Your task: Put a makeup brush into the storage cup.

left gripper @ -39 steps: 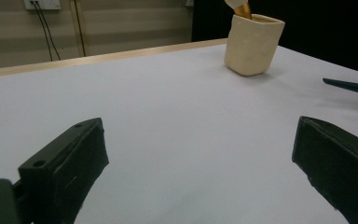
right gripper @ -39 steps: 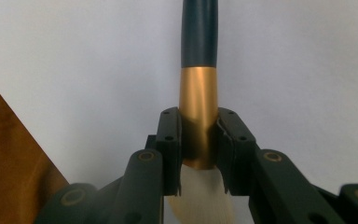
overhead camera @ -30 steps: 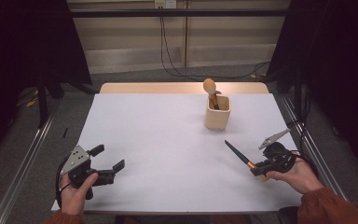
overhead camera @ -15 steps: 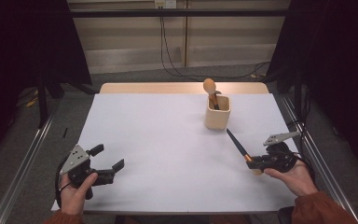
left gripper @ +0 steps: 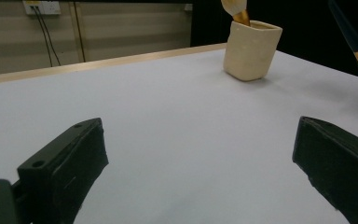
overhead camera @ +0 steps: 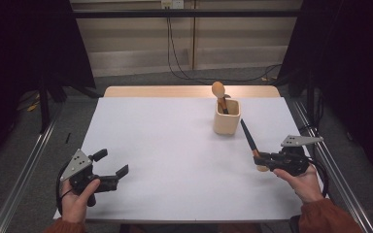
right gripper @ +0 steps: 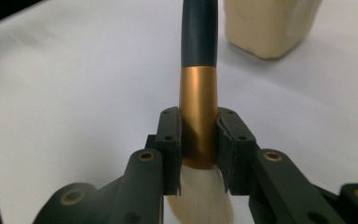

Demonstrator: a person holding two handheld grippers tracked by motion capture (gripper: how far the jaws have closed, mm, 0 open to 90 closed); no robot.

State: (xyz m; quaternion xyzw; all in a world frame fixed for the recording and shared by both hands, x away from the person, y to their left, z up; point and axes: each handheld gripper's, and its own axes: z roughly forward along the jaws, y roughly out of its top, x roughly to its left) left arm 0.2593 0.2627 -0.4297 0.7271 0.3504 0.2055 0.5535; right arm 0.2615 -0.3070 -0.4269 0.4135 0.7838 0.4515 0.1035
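The right tool [overhead camera: 263, 158] was clamped on the gold ferrule of a makeup brush [overhead camera: 247, 138], bristles toward the hand and the dark handle angled up toward the cream holder [overhead camera: 226, 117]; this grip appeared chosen so the handle end could enter the holder first. The holder stood far right on the white table [overhead camera: 175, 145] with another brush [overhead camera: 219, 92] upright in it. The left tool [overhead camera: 111, 170] rested near left, jaws wide and empty, seemingly idle
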